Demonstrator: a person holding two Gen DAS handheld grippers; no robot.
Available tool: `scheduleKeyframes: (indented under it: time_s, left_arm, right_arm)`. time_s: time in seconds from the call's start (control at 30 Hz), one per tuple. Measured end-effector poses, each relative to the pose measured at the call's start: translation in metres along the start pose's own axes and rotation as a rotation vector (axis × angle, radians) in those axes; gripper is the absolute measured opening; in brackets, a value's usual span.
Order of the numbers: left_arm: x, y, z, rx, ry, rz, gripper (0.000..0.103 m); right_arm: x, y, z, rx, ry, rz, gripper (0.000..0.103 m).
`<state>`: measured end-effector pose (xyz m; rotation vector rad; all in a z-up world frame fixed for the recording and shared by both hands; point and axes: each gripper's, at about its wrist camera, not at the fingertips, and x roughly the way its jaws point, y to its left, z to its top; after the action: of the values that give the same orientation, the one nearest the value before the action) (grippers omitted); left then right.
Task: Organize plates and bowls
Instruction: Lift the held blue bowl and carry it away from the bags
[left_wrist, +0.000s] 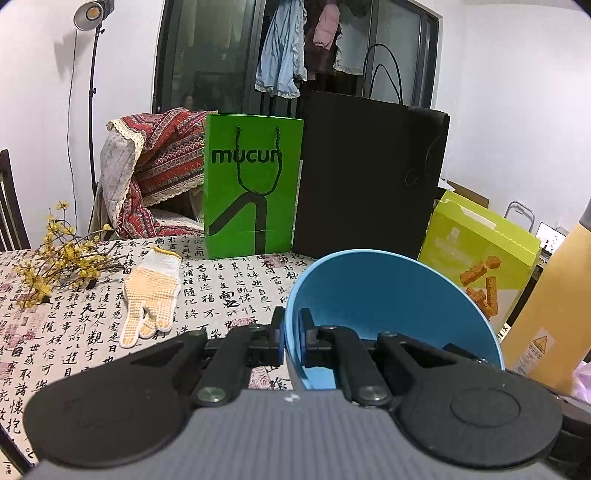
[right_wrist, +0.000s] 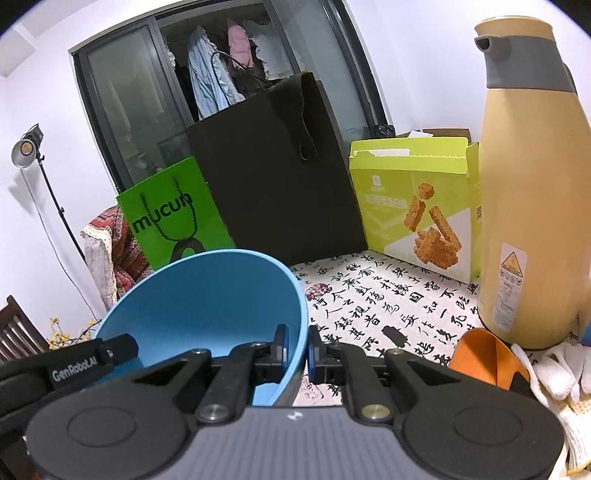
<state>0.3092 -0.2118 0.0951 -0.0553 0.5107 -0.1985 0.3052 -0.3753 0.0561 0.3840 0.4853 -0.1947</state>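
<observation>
Two tools share one load, so the step in hand, as I judge it, is carrying a single blue bowl (left_wrist: 391, 295) to its place.

Left wrist view: the left tool (left_wrist: 291, 332) is clamped on the bowl's rim, one pad outside the wall and one inside. The bowl fills the space from 12 to 3 o'clock of the tool, tilted so its hollow faces the camera, and it appears clear of the surface (left_wrist: 229, 284) with its calligraphy cloth. A work glove (left_wrist: 151, 291) lies at 10 o'clock, well apart; dried yellow flowers (left_wrist: 55, 258) sit farther left. A green bag (left_wrist: 251, 184) and a black bag (left_wrist: 369, 177) stand at 12 o'clock behind the bowl, with a snack box (left_wrist: 476, 251) at 2 o'clock.

Right wrist view: the right tool (right_wrist: 297, 349) pinches the opposite rim in the same way, the bowl spreading from 9 to 12 o'clock. A tall yellow flask (right_wrist: 532, 203) stands at 2 o'clock, and an orange piece (right_wrist: 484, 358), perhaps another dish, lies at 3 o'clock just beside a second glove (right_wrist: 557, 373).

To do this well, both hands should travel together at one pace, neither pulling apart nor twisting, since a thin rim may slip from narrow pads. Keep the bowl low and clear of the flask.
</observation>
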Motion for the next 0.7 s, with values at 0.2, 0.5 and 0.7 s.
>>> scheduleKeyframes:
  time_s: [0.2,0.5,0.7]
  left_arm:
    - [-0.016,0.006,-0.004,-0.001,-0.011,0.0,0.008]
    - [-0.036,0.018,-0.012,-0.002,-0.02,0.001,0.008]
    - [-0.049,0.028,-0.018,-0.008,-0.027,0.006,0.008]
  right_arm:
    - [-0.012,0.004,-0.005,-0.005,-0.009,0.012,0.009]
    - [-0.031,0.013,-0.016,-0.017,-0.018,0.024,0.009]
    - [-0.041,0.02,-0.024,-0.027,-0.02,0.035,0.009]
